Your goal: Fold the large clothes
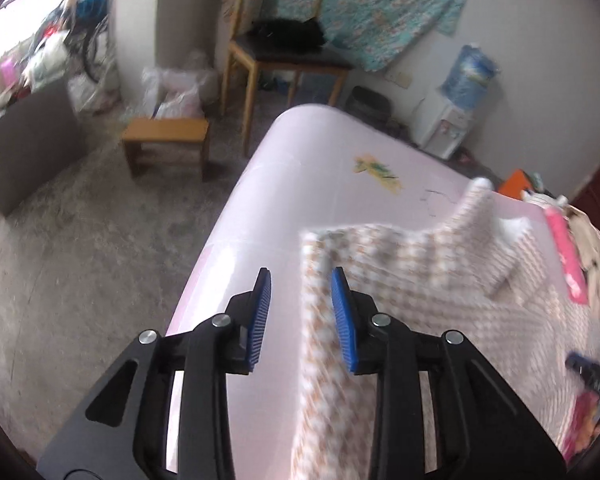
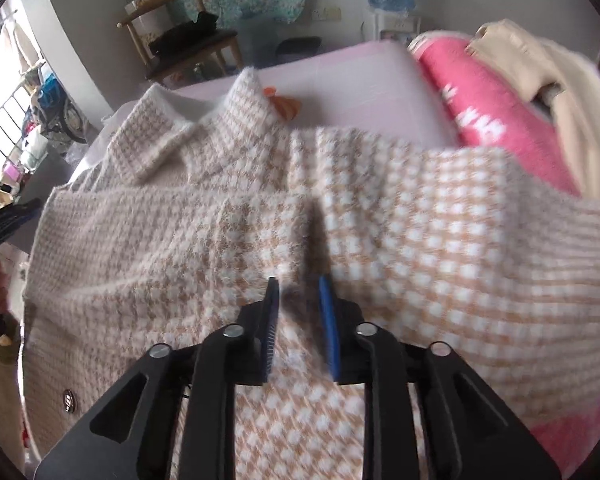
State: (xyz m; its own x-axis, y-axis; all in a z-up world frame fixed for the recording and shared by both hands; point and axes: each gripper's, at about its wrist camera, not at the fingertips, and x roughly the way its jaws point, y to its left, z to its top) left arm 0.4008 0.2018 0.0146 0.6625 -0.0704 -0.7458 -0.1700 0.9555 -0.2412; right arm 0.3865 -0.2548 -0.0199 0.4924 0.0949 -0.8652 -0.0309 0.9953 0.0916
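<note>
Left gripper [image 1: 301, 280], lower centre of frame: jaws parted, nothing between, straddling left edge of checked sweater [image 1: 420, 280]. Right gripper [image 2: 299, 288], lower centre: jaws apart above fabric – no pinch visible. Sweater spread on pink table [image 1: 300, 152], collar [image 2: 204, 120] toward upper frame. Advice: pinch edge fully at both sides, lift evenly, keep layers aligned. Motion blur obscures folds; hem cut off below – pink garment [image 2: 480, 92] at upper right partly hidden.

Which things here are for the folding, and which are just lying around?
For the folding:
checked knit coat
pink table top
left tool
right tool

Just lying around:
pink bundle
cream garment
wooden chair
wooden stool
water dispenser
</note>
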